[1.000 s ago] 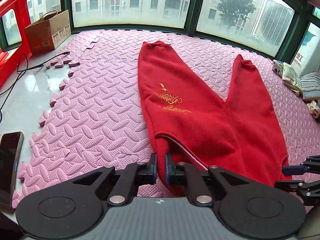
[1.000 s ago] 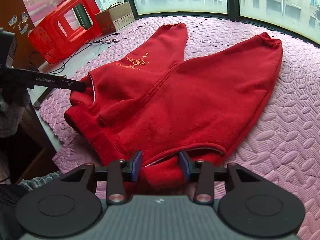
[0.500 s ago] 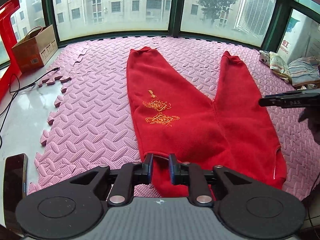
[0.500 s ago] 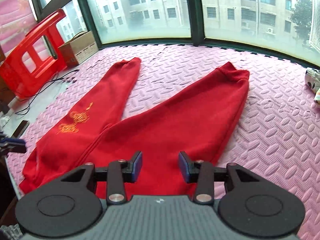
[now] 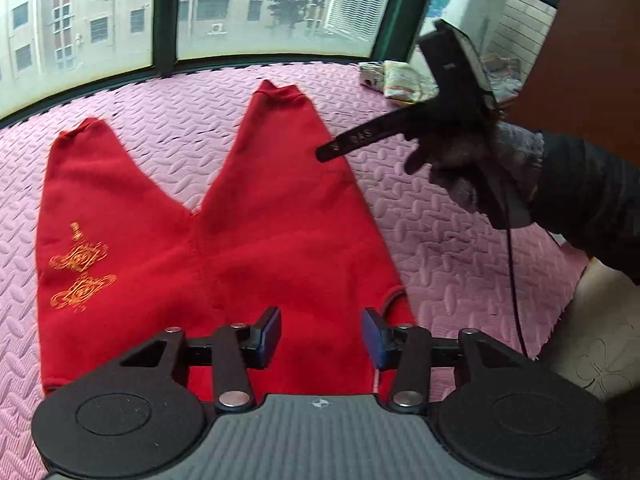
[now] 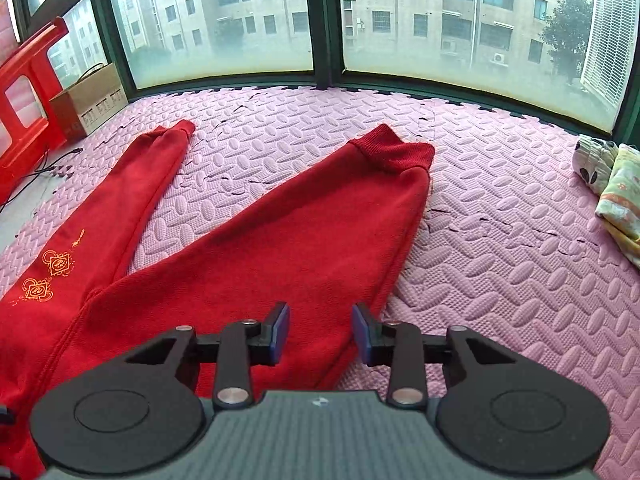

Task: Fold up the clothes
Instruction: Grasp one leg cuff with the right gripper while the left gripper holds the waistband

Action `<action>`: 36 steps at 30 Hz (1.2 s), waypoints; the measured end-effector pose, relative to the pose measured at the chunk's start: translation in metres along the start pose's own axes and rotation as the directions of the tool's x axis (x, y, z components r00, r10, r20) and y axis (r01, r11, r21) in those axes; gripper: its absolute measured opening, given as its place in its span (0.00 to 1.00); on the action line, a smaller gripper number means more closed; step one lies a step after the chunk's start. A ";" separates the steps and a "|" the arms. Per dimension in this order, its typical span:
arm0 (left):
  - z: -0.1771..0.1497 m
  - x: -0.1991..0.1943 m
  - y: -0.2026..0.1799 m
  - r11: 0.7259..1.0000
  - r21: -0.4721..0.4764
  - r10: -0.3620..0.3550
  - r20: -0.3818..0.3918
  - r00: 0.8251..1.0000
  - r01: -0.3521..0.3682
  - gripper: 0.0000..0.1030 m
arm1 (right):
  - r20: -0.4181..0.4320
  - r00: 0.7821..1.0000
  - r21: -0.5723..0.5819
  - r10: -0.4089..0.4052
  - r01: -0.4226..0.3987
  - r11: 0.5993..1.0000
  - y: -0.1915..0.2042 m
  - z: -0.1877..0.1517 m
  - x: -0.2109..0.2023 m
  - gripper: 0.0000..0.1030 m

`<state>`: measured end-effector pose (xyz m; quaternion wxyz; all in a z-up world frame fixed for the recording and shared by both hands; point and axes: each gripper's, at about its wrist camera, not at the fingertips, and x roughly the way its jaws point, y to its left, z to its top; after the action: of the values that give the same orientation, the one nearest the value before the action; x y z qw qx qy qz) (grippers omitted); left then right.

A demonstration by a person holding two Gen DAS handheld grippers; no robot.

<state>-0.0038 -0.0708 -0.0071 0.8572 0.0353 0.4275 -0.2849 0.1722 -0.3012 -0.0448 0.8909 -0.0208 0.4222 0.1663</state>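
Observation:
Red trousers (image 5: 248, 256) with gold embroidery (image 5: 78, 268) on the left leg lie flat on the pink foam mat (image 5: 432, 240), legs spread in a V toward the window. My left gripper (image 5: 322, 336) is open and empty above the waistband. My right gripper (image 6: 320, 334) is open and empty above the right leg (image 6: 320, 232), near its outer edge. In the left wrist view the right gripper (image 5: 332, 150) is held in a gloved hand above the mat, right of the trousers.
A pile of folded patterned clothes (image 6: 616, 192) lies at the right edge of the mat. A cardboard box (image 6: 90, 100) and a red plastic stool (image 6: 24, 92) stand at the far left by the window, with cables on the bare floor.
Both grippers let go of the waistband and opened. The trousers now lie flat and spread. The left gripper swung right; the right gripper rose and moved along the right leg.

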 end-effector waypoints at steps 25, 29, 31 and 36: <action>-0.007 0.007 -0.027 0.988 0.155 0.022 0.052 0.998 -0.030 0.15 | 0.020 0.999 0.293 -0.038 0.030 0.956 -0.058 0.046 0.049 0.34; -0.001 -0.010 -0.008 0.998 0.057 -0.014 0.083 0.996 0.010 0.15 | 0.017 0.999 0.356 -0.041 0.032 0.934 -0.065 0.054 0.066 0.34; 0.001 -0.016 0.002 0.999 0.013 -0.031 0.093 0.995 0.030 0.15 | 0.018 0.999 0.387 -0.042 0.032 0.921 -0.068 0.057 0.072 0.33; 0.002 -0.028 0.014 0.998 -0.031 -0.053 0.125 0.991 0.057 0.15 | 0.016 0.997 0.408 -0.075 0.062 0.911 -0.062 0.064 0.073 0.13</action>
<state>-0.0087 -0.0468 0.0124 0.8745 -0.0091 0.3788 -0.3028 0.2819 -0.3277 -0.0656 0.8874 0.1529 0.4326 0.0440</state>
